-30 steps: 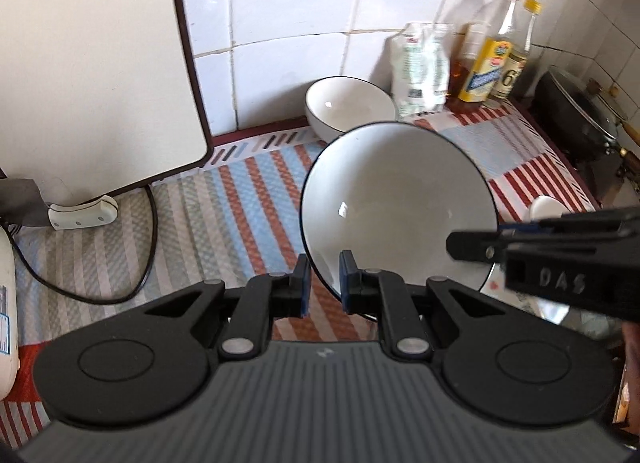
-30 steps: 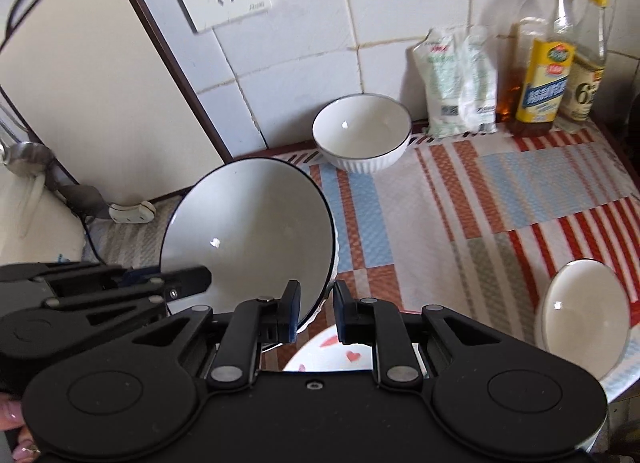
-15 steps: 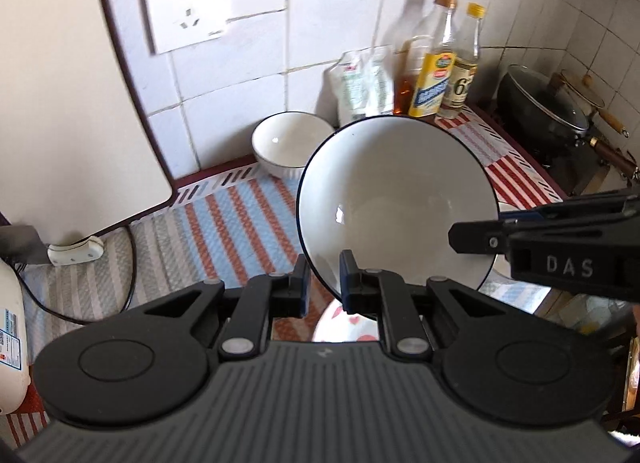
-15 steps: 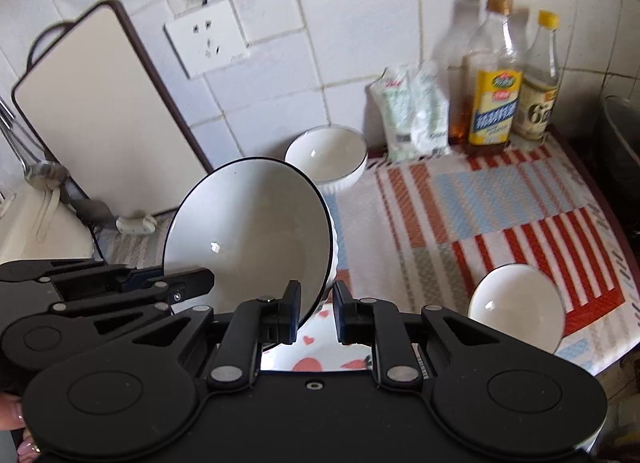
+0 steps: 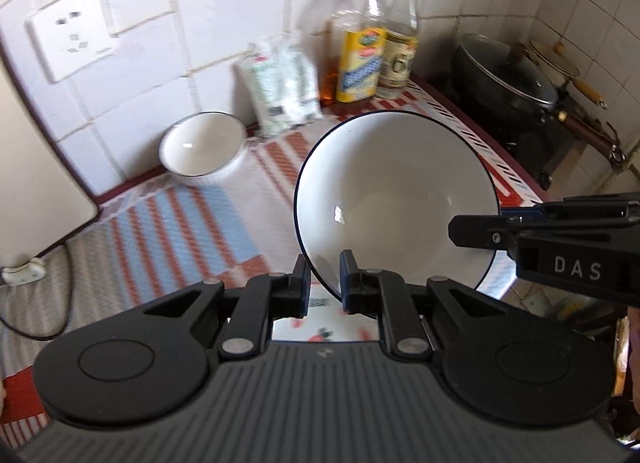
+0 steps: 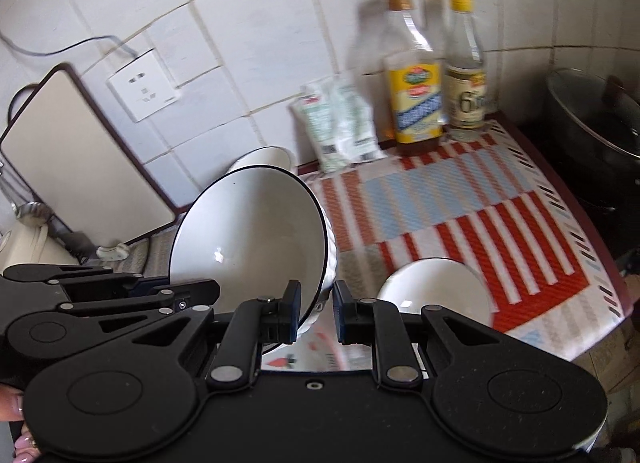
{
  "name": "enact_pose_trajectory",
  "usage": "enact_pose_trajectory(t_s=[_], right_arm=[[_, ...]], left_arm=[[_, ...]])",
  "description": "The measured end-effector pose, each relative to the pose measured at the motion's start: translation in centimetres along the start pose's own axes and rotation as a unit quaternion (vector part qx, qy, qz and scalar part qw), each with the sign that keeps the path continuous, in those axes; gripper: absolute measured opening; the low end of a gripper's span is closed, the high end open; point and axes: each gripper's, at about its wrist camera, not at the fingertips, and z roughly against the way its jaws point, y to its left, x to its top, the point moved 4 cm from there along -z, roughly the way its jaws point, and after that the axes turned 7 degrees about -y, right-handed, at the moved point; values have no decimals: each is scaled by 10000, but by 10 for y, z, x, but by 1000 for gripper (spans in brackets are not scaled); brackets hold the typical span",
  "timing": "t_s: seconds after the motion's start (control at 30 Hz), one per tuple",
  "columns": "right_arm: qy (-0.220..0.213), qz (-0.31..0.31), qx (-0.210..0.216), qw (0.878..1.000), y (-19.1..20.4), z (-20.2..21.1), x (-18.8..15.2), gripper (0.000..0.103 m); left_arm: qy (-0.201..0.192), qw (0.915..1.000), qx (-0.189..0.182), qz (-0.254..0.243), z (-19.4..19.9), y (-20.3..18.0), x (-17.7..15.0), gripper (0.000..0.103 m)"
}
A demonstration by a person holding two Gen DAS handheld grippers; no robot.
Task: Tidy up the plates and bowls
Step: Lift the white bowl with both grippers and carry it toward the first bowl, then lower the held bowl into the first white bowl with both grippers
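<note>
A large white bowl with a dark rim [image 5: 396, 199] is held tilted in the air by both grippers. My left gripper [image 5: 323, 279] is shut on its near rim; my right gripper [image 6: 316, 311] is shut on its other rim, and shows at the right of the left wrist view [image 5: 472, 229]. The same bowl shows in the right wrist view [image 6: 248, 239]. A second white bowl [image 5: 202, 149] stands by the wall. A smaller white bowl [image 6: 436, 295] sits on the striped mat near the front edge. A patterned plate [image 6: 308, 355] lies below the grippers.
Two bottles [image 5: 362, 35] and a white packet [image 5: 282, 85] stand against the tiled wall. A dark lidded pan [image 5: 506, 77] sits on the stove at right. A cutting board [image 6: 76, 155] leans at left, with a wall socket [image 6: 142, 85] and a cable.
Both grippers have lifted the large bowl higher and carried it rightwards; the counter, far bowl and bottles now lie lower and further away in view. The grip on the bowl is unchanged.
</note>
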Motion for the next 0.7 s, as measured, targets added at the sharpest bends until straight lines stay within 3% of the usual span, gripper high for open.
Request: enact_pose_trajectory(t_s=[0.47, 0.7], right_arm=[[380, -561, -54, 9977, -94, -16, -19, 21], [731, -787, -21, 9942, -123, -34, -23, 21]], left_arm=[[510, 9983, -52, -289, -64, -73, 5, 13], [928, 9953, -136, 218, -98, -79, -5, 12]])
